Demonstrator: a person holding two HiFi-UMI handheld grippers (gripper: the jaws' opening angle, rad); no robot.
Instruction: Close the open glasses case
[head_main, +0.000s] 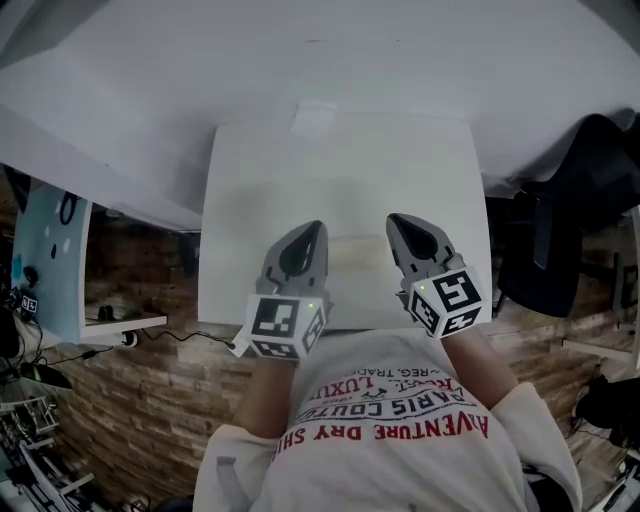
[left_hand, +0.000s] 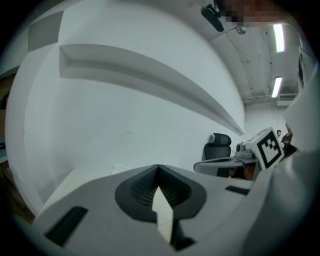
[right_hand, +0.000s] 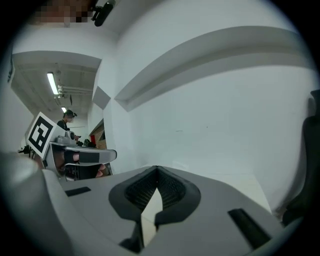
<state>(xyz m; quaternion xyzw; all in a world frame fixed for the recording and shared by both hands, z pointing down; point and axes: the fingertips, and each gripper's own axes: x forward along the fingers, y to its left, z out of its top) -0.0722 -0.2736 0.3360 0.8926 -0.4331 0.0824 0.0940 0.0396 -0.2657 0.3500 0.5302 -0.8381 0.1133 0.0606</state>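
Note:
No glasses case shows clearly in any view. In the head view, a faint cream patch (head_main: 356, 251) lies on the white table (head_main: 340, 160) between the two grippers; I cannot tell what it is. My left gripper (head_main: 317, 228) hovers over the table's near half, shut, its tips meeting with nothing between them (left_hand: 158, 167). My right gripper (head_main: 394, 219) is level with it, a little to the right, also shut and empty (right_hand: 157, 167). Both point away from me toward a blank white wall.
A small white slip (head_main: 313, 118) lies at the table's far edge. A black office chair (head_main: 570, 230) stands right of the table. A shelf with cables (head_main: 45, 260) is on the left, over a wood floor. A person's shirt fills the lower head view.

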